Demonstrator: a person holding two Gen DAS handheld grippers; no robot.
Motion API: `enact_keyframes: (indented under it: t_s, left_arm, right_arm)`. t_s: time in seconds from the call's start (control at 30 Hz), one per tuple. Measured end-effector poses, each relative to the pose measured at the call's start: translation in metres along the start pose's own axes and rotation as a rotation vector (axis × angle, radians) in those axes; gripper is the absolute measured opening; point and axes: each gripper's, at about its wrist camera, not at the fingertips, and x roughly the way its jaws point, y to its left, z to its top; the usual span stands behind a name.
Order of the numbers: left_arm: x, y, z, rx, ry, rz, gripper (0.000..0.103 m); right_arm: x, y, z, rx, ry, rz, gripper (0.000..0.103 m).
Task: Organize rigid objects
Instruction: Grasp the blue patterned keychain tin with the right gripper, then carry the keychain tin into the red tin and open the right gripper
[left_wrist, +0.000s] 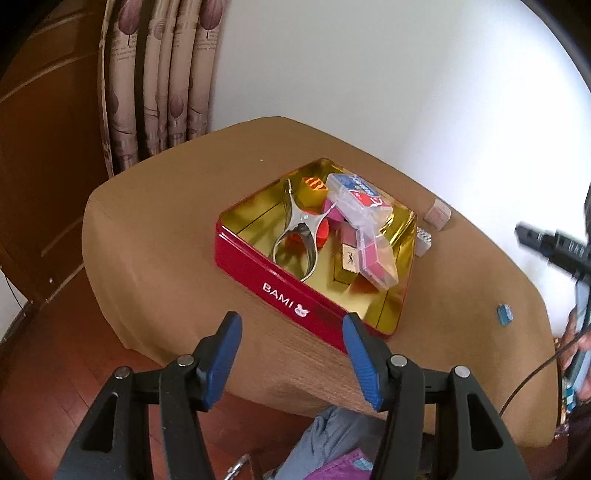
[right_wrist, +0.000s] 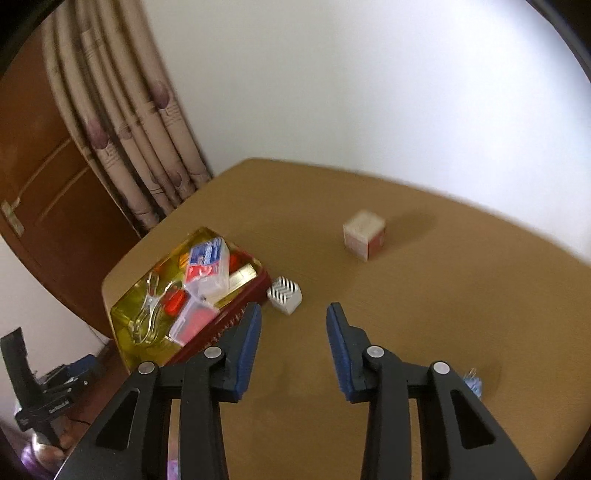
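A red tin (left_wrist: 258, 273) with a gold inside stands on the brown table. It holds a metal plier-like tool (left_wrist: 299, 229), a clear card case (left_wrist: 354, 195), a clear case with pink inside (left_wrist: 373, 258) and other small boxes. My left gripper (left_wrist: 291, 321) hovers open just in front of the tin, with nothing between its fingers. My right gripper (right_wrist: 293, 310) is open above the table to the right of the tin (right_wrist: 236, 314), also holding nothing. A zigzag-patterned white cube (right_wrist: 284, 294) sits against the tin's right side. A white and red cube (right_wrist: 364, 234) stands farther back.
A small blue piece (left_wrist: 505, 314) lies on the table near its right front edge. A patterned curtain (left_wrist: 162, 74) and a brown door (right_wrist: 44, 177) stand behind the table's left side. A white wall rises behind the table. Wooden floor lies below the left edge.
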Motion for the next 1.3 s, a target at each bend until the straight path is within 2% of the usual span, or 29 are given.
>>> enact_keyframes:
  t_s: [0.03,0.07,0.1,0.17,0.2,0.33,0.53,0.57,0.6,0.63,0.67,0.77,0.8,0.87,0.9,1.0,1.1,1.2,1.3]
  left_arm:
    - [0.0,0.001,0.0,0.001,0.006,0.0,0.058]
    - [0.001,0.002,-0.001,-0.003,0.013,-0.005,0.058]
    - [0.002,0.004,0.0,-0.013,0.026,-0.019,0.058]
    - [0.006,0.01,0.001,-0.048,0.051,-0.064,0.058]
    - [0.007,0.013,0.0,-0.065,0.058,-0.077,0.058]
    - [0.014,0.016,-0.002,-0.103,0.1,-0.102,0.058]
    - [0.019,0.0,-0.005,-0.038,0.118,-0.076,0.058]
    - [0.02,-0.003,-0.005,-0.022,0.121,-0.068,0.058]
    - [0.023,-0.007,-0.006,-0.004,0.128,-0.059,0.058]
    - [0.024,-0.009,-0.007,0.006,0.133,-0.053,0.058]
    - [0.025,-0.01,-0.007,0.015,0.137,-0.048,0.058]
    - [0.027,-0.01,-0.008,0.014,0.143,-0.043,0.058]
    - [0.026,-0.008,-0.007,0.003,0.138,-0.043,0.058]
    - [0.025,-0.002,-0.005,-0.031,0.128,-0.043,0.058]
    - [0.024,0.001,-0.004,-0.047,0.123,-0.046,0.058]
    - [0.024,0.011,-0.003,-0.093,0.124,-0.044,0.058]
    - [0.027,0.019,-0.003,-0.124,0.143,-0.035,0.058]
    - [0.029,0.024,-0.002,-0.135,0.149,-0.004,0.058]
    - [0.029,0.026,-0.002,-0.132,0.142,0.02,0.058]
  right_arm:
    - [-0.003,-0.002,-0.001,-0.018,-0.001,-0.036,0.036]
    - [-0.005,-0.009,-0.003,-0.027,0.012,-0.075,0.05]
    - [-0.004,-0.025,-0.012,-0.03,0.064,-0.103,0.078]
    - [-0.005,-0.054,-0.029,-0.02,0.091,-0.173,0.095]
    - [-0.007,-0.075,-0.042,-0.01,0.115,-0.23,0.095]
    - [0.006,-0.122,-0.07,0.039,0.224,-0.235,0.095]
    - [0.038,-0.136,-0.079,0.051,0.271,-0.245,0.076]
    - [0.047,-0.138,-0.079,0.058,0.284,-0.25,0.063]
    - [0.053,-0.14,-0.08,0.06,0.304,-0.263,0.038]
    - [0.064,-0.137,-0.081,0.065,0.329,-0.271,0.03]
    - [0.069,-0.137,-0.084,0.074,0.351,-0.262,0.029]
    - [0.065,-0.12,-0.083,0.027,0.33,-0.264,0.029]
    - [0.057,-0.112,-0.079,0.04,0.303,-0.242,0.029]
    - [0.044,-0.096,-0.066,0.054,0.252,-0.132,0.029]
    - [0.034,-0.076,-0.053,0.026,0.211,-0.09,0.029]
    - [0.027,-0.023,-0.02,-0.035,0.172,0.014,0.029]
    - [0.042,0.047,0.008,-0.128,0.166,0.121,0.029]
    - [0.065,0.099,0.019,-0.172,0.189,0.201,0.029]
    - [0.087,0.14,0.012,-0.201,0.223,0.243,0.029]
